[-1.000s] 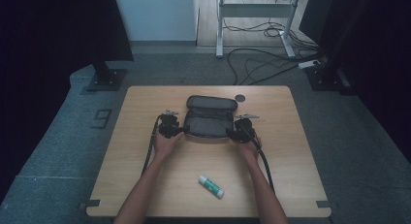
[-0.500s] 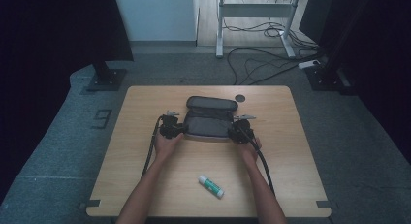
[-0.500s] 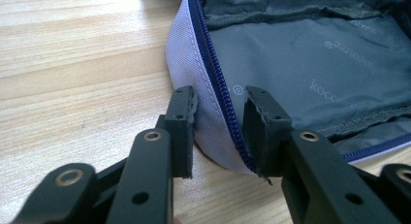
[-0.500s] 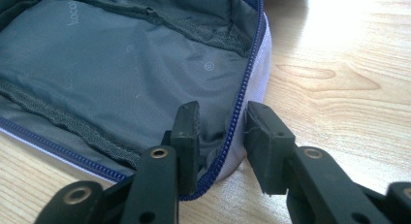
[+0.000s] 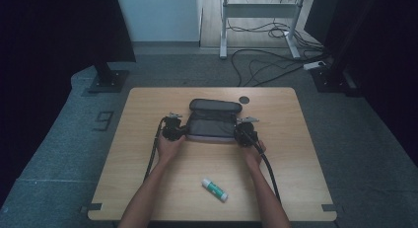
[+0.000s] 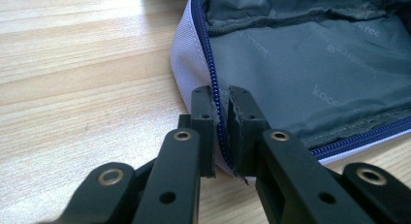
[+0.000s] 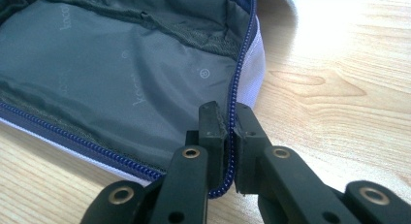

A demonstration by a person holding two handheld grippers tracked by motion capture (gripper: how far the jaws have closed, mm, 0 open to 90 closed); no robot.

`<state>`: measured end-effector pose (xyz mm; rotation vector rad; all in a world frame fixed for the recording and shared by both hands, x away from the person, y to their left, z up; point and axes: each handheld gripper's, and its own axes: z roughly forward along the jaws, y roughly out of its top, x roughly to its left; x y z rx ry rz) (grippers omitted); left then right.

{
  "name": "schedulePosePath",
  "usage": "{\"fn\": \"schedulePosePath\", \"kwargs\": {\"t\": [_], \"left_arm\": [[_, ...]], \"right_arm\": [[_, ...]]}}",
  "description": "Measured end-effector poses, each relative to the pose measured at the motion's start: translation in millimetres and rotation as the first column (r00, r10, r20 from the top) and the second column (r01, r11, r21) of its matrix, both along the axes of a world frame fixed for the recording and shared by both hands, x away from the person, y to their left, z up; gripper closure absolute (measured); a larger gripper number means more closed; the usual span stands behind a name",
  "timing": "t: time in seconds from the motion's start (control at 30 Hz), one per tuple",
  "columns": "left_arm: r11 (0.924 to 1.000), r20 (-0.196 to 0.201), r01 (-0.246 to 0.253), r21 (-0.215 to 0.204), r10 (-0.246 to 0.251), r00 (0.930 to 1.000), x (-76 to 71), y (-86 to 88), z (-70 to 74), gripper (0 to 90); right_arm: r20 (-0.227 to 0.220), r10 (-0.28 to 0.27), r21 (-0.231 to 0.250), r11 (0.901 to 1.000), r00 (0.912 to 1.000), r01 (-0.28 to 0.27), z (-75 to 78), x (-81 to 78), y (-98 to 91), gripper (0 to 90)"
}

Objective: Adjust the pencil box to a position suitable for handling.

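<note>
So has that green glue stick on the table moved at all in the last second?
No. The glue stick lies at the same spot near the table's front edge, just right of centre between the person's forearms, at the same slant as before.

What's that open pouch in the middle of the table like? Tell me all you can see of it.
The pouch is a soft fabric case lying flat and unzipped near the table's middle, its dark lid folded back away from the person. The lining is grey with faint printed lettering, the outer wall pale lilac, the zipper blue. The left tool pinches its rim at one end and the right tool pinches the other end, each clamped on the zipper edge.
</note>
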<state>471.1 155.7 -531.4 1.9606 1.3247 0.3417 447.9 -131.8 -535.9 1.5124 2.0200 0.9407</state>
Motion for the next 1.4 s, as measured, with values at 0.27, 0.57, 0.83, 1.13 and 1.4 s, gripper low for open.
{"fn": "schedulePosePath", "kwargs": {"t": [0.27, 0.57, 0.83, 1.13, 1.4], "left_arm": [[0.9999, 0.002, 0.011, -0.008, -0.011, 0.9999, -0.7, 1.4, 2.0, 85.6], [0.9982, 0.055, 0.044, -0.040, -0.042, 0.9976, -11.9, -1.0, 22.0, 86.2], [0.9972, 0.090, 0.057, -0.048, -0.052, 0.9946, -20.7, 0.8, 37.9, 86.6], [0.9958, 0.110, 0.059, -0.070, -0.051, 0.9926, -25.8, 6.7, 49.3, 87.0], [0.9950, 0.126, 0.067, -0.075, -0.057, 0.9904, -32.3, 9.8, 58.5, 87.2]], "right_arm": [[0.028, 0.008, 0.020, 0.9998, 0.9996, -0.009, 2.5, -5.8, -0.2, 84.6], [0.091, 0.002, 0.052, 0.9986, 0.9959, -0.007, 18.7, -17.9, -9.3, 85.2], [0.143, 0.009, 0.065, 0.9977, 0.9897, -0.019, 33.2, -28.1, -10.6, 85.5], [0.175, 0.022, 0.066, 0.9972, 0.9844, -0.034, 43.3, -34.1, -7.4, 85.7], [0.193, 0.034, 0.065, 0.9968, 0.9807, -0.047, 51.8, -38.6, -5.2, 85.8]]}}
